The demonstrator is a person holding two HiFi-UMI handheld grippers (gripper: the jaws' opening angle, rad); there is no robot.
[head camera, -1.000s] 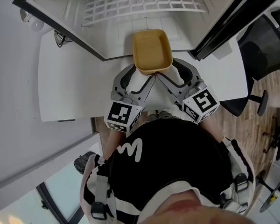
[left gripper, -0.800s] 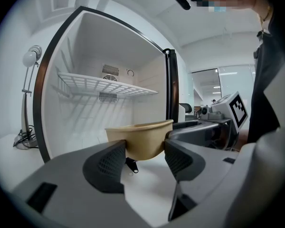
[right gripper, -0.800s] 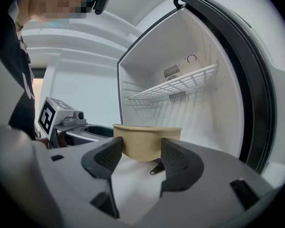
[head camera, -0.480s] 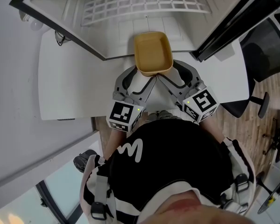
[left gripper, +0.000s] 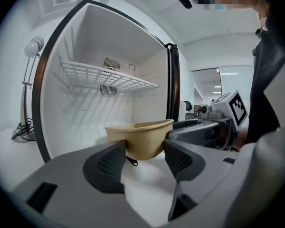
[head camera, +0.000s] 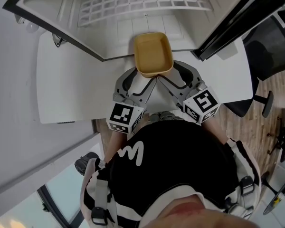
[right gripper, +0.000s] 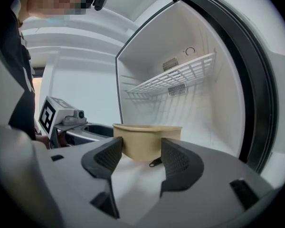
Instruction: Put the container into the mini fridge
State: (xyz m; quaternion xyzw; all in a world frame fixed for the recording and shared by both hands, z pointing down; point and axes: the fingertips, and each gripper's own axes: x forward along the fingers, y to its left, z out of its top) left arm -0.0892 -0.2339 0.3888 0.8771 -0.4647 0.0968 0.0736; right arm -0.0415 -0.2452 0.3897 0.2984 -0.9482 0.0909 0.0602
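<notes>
White table (head camera: 71, 89) against a pale wall; wood floor (head camera: 275, 103) and a black office chair (head camera: 268, 51) off to the right. Mini fridge (head camera: 109, 27) stands on the table, door (head camera: 237, 18) swung wide to the right, interior white, with one wire shelf (head camera: 142, 1) across the upper part.

Tan container (head camera: 153, 54): open-topped, rectangular, rounded corners, nothing visible inside. It is held level at the fridge's open mouth, its far end just over the lower front edge, below the wire shelf.

Left hand-held gripper (head camera: 138, 80) is clamped on the container's near left corner. In the left gripper view (left gripper: 145, 146) both pads press the container's (left gripper: 140, 137) walls.

Right hand-held gripper (head camera: 173, 79) is clamped on the near right corner. The right gripper view (right gripper: 141, 148) shows the container (right gripper: 147, 139) seated between its jaws in the same way.

The two grippers converge under the container in a V.
</notes>
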